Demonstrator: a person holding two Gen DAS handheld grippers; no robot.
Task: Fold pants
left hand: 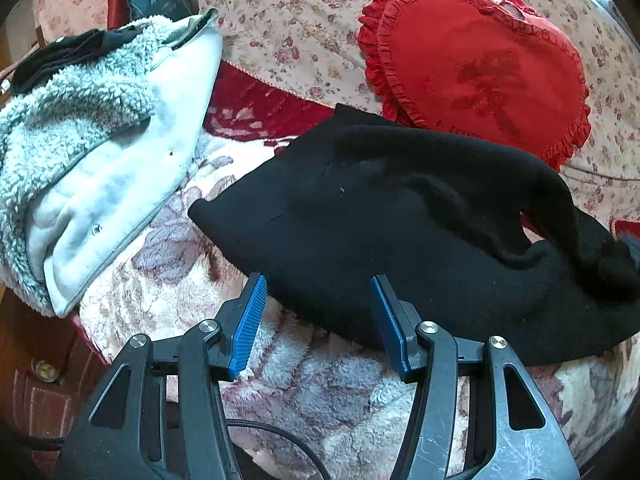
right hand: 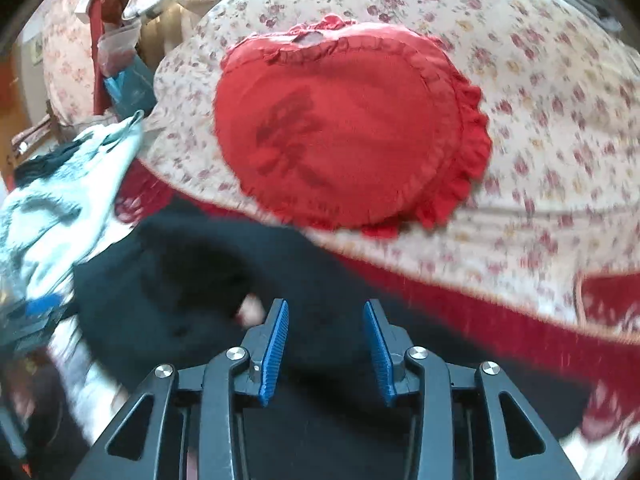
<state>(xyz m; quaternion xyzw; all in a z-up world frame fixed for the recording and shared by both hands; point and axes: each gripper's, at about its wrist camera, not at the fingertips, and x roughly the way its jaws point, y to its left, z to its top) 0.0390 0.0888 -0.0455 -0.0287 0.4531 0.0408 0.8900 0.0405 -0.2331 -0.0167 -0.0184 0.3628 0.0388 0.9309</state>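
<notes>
- On the plush flowered blanket (left hand: 320,380) we see the black pants (left hand: 400,232) lying folded into a thick bundle, with 1 rumpled fold running across the top.
- Our left gripper (left hand: 318,300) hovers at the near edge of the pants, its 2 blue pads (left hand: 250,332) spread apart with nothing between them; the near edge of the cloth lies just past the fingertips.
- Our right gripper (right hand: 326,336) hangs over the same pants (right hand: 200,300), which fill the lower part of its blurred view; its 2 blue pads (right hand: 274,354) stand apart and pinch nothing.
- Beyond the pants, a red heart-shaped pillow (left hand: 476,72) with a ruffled edge rests on a quilt printed with small flowers (left hand: 288,32); the far corner of the pants reaches close to the pillow's edge.
- To the left, well clear of the pants, a grey fleece-lined jacket (left hand: 92,160) lies in a heap with a dark garment (left hand: 60,56) on its far end.
- From the right wrist, the pillow (right hand: 344,128) sits directly ahead, and the jacket (right hand: 60,200) shows at the left edge, smeared by blur.
</notes>
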